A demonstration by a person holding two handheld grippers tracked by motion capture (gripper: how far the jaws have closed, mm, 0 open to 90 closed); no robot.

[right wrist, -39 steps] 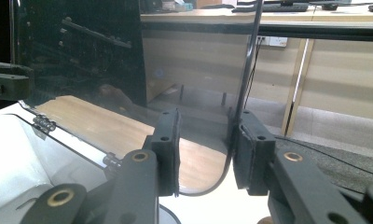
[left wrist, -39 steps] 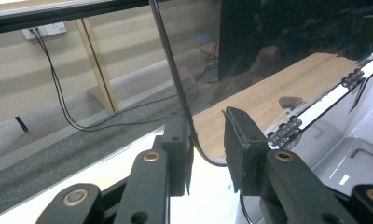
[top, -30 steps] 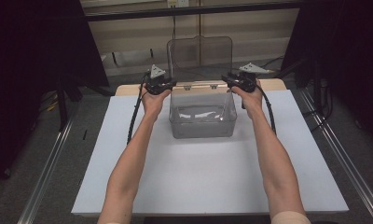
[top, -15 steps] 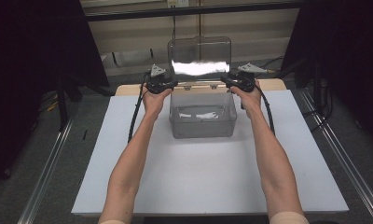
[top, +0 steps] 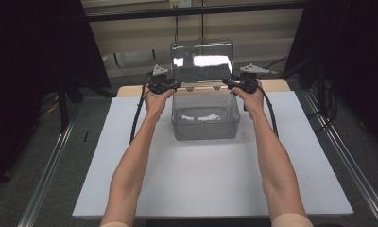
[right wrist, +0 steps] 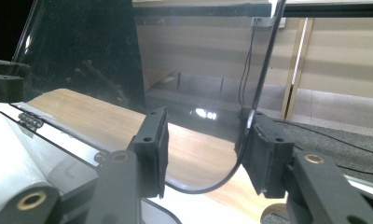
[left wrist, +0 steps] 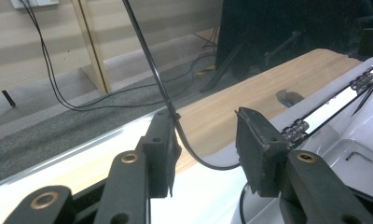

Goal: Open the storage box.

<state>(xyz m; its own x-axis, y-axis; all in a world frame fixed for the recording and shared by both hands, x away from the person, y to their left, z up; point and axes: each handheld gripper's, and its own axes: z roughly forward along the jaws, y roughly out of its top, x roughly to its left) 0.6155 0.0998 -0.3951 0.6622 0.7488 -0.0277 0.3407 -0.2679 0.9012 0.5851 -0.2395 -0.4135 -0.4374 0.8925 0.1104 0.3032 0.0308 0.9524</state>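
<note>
A clear plastic box (top: pixel 205 120) stands on the white board, its clear lid (top: pixel 202 59) swung up on the back hinges (left wrist: pixel 294 128). My left gripper (top: pixel 170 86) is at the lid's lower left corner and my right gripper (top: pixel 230 85) at its lower right corner. In the left gripper view the jaws (left wrist: pixel 205 140) stand apart with the lid's rounded dark edge (left wrist: pixel 194 154) running between them. The right gripper view has the same: the jaws (right wrist: pixel 205 149) are spread around the lid's curved edge (right wrist: pixel 236 163). Both pairs of jaws have just been opening, and the pads do not press on the lid.
The white board (top: pixel 201 189) lies on a wooden table (top: pixel 277 86) whose far edge is just behind the box. Metal rails (top: pixel 50 170) run along the floor on both sides. Cables (left wrist: pixel 58 93) lie on the carpet behind, and dark drapes stand left and right.
A bright reflection has appeared on the lid and climbed up it, so the lid has tipped slightly. Both hands have stayed where they were.
</note>
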